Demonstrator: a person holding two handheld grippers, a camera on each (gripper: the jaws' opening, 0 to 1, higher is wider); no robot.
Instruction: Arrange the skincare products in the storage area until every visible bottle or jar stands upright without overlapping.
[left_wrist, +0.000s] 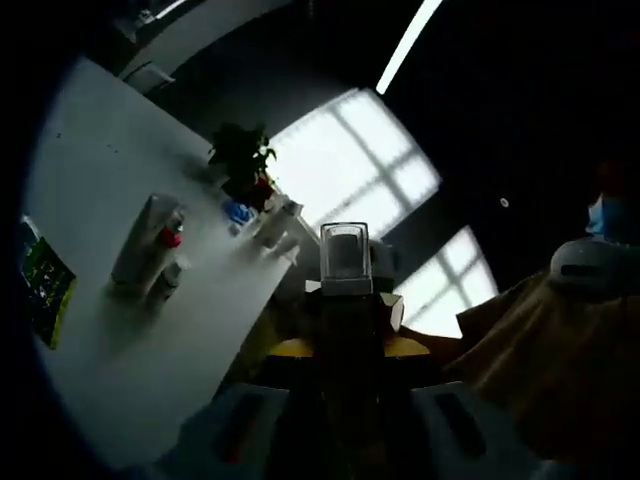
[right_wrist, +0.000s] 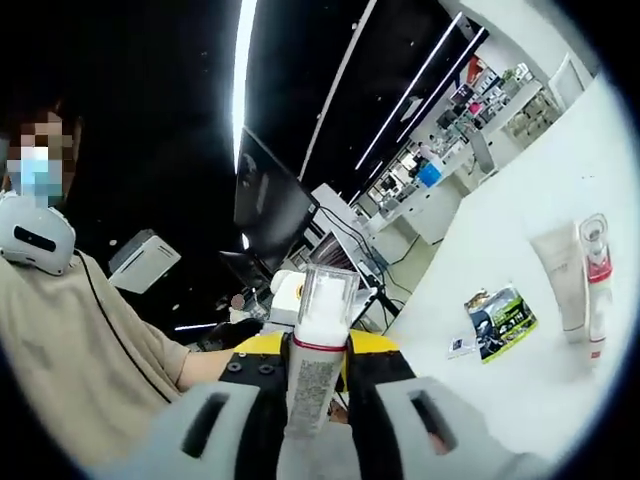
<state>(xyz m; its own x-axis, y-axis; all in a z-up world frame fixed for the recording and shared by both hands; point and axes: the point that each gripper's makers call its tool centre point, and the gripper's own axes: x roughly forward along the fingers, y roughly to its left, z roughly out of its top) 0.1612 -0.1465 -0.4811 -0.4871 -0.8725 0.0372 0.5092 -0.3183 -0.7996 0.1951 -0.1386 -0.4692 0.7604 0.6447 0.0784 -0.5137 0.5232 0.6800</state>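
Observation:
My left gripper (left_wrist: 345, 345) is shut on a bottle with a clear cap (left_wrist: 345, 258), which stands up between the jaws and looks dark against a bright window. A white bottle with a red band and clear cap (right_wrist: 318, 330) is held upright in my right gripper (right_wrist: 315, 375), which is shut on it. Both are lifted off the white table (left_wrist: 120, 380). On the table lie a pale tube (left_wrist: 140, 240), a red-capped bottle (left_wrist: 172, 238) and a small bottle (left_wrist: 166, 284). In the right gripper view a pale tube (right_wrist: 560, 275) and a red-banded bottle (right_wrist: 596, 280) lie side by side.
A green packet (left_wrist: 45, 290) lies near the table edge, seen also as the green packet (right_wrist: 500, 320) beside a small card (right_wrist: 460, 347). A potted plant (left_wrist: 242, 160) and several small bottles (left_wrist: 272, 225) stand at the far end. A person in a tan top (right_wrist: 70, 340) is close behind.

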